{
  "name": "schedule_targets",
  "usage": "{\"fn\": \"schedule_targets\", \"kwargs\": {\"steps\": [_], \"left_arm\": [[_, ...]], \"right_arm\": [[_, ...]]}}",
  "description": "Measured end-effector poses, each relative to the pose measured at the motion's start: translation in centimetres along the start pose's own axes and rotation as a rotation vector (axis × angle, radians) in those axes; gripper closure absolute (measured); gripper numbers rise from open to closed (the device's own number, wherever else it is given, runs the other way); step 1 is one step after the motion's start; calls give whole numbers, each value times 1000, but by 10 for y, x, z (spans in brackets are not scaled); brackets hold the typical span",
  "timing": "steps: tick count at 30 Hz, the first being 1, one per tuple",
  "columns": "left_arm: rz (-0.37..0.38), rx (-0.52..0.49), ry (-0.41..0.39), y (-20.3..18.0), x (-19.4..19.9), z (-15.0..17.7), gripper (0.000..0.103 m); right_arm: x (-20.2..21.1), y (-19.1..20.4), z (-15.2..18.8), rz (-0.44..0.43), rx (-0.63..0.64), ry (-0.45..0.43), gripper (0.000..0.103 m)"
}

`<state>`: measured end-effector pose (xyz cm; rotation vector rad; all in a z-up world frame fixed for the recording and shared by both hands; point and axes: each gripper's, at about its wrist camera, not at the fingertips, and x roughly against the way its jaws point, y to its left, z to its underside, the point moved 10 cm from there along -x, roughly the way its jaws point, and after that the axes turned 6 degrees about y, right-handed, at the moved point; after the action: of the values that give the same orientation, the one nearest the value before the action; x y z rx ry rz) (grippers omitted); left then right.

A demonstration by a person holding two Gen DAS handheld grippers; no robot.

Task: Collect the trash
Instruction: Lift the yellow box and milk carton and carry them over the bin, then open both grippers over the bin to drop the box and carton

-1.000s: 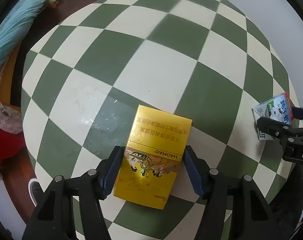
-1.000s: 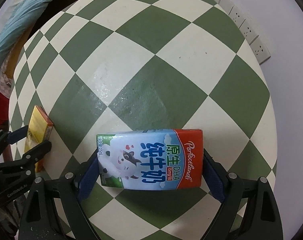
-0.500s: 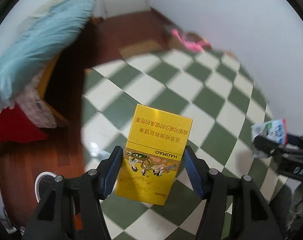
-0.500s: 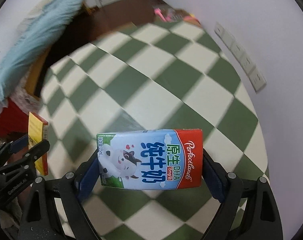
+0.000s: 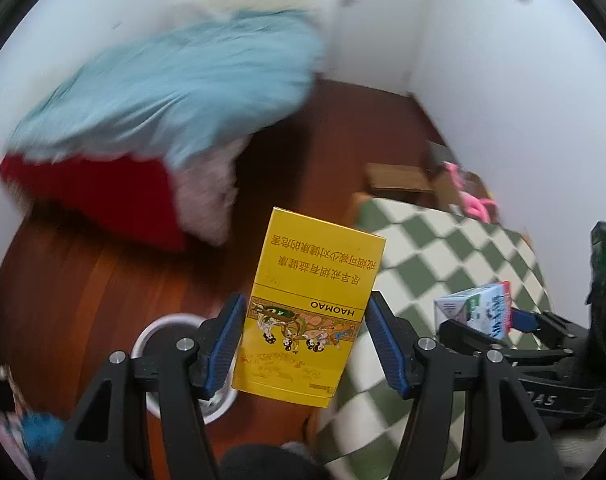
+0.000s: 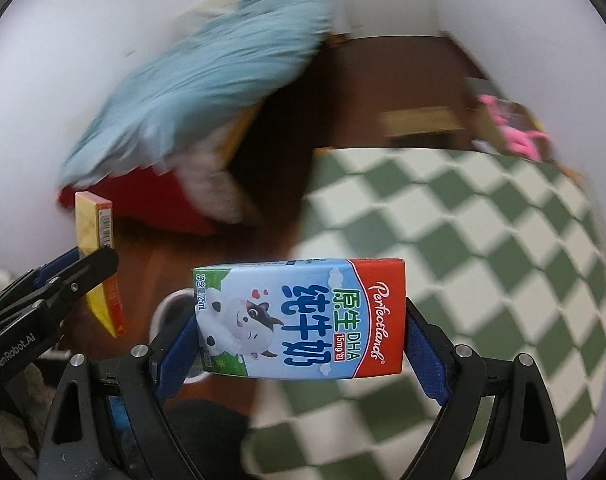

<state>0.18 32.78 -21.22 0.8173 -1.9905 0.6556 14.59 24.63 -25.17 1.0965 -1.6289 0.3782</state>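
Observation:
My left gripper [image 5: 305, 344] is shut on a yellow cigarette box [image 5: 309, 300] and holds it in the air above the wooden floor, beside the table's edge. My right gripper [image 6: 301, 344] is shut on a blue and red milk carton [image 6: 299, 320], held sideways in the air. The milk carton also shows at the right of the left wrist view [image 5: 477, 312], and the yellow box at the left of the right wrist view [image 6: 97, 264]. A white round bin [image 5: 165, 336] stands on the floor below the left gripper, partly hidden; it also shows behind the carton in the right wrist view [image 6: 173, 308].
The green and cream checkered table [image 5: 443, 260] lies to the right, its edge beneath the grippers. A light blue quilt [image 5: 175, 80] on red bedding [image 5: 103, 200] lies to the left. A cardboard box [image 5: 399, 178] and a pink thing [image 5: 475, 204] sit beyond the table.
Both grippers have lifted their boxes off the table and swung left, so the wooden floor, the bed and the white bin are in view. Both grips are unchanged.

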Motion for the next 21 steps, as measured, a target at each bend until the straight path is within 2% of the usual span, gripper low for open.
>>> {"fn": "schedule_targets", "kwargs": {"steps": [5, 9, 12, 16, 18, 20, 21], "left_arm": [[-26, 228, 111, 125, -43, 31, 45], [10, 417, 223, 206, -93, 64, 45], [39, 497, 287, 239, -128, 77, 45], [25, 536, 351, 269, -161, 85, 44], [19, 553, 381, 279, -178, 90, 36], [9, 569, 391, 289, -186, 96, 6], [-2, 570, 394, 293, -186, 99, 3]], "right_arm": [[-89, 106, 12, -60, 128, 152, 11], [-164, 163, 32, -58, 214, 282, 11], [-214, 188, 48, -45, 255, 369, 11], [-273, 213, 67, -1, 317, 465, 11], [-300, 223, 77, 14, 339, 518, 11], [-317, 227, 84, 21, 362, 556, 10], [-328, 229, 87, 33, 368, 577, 10]]}}
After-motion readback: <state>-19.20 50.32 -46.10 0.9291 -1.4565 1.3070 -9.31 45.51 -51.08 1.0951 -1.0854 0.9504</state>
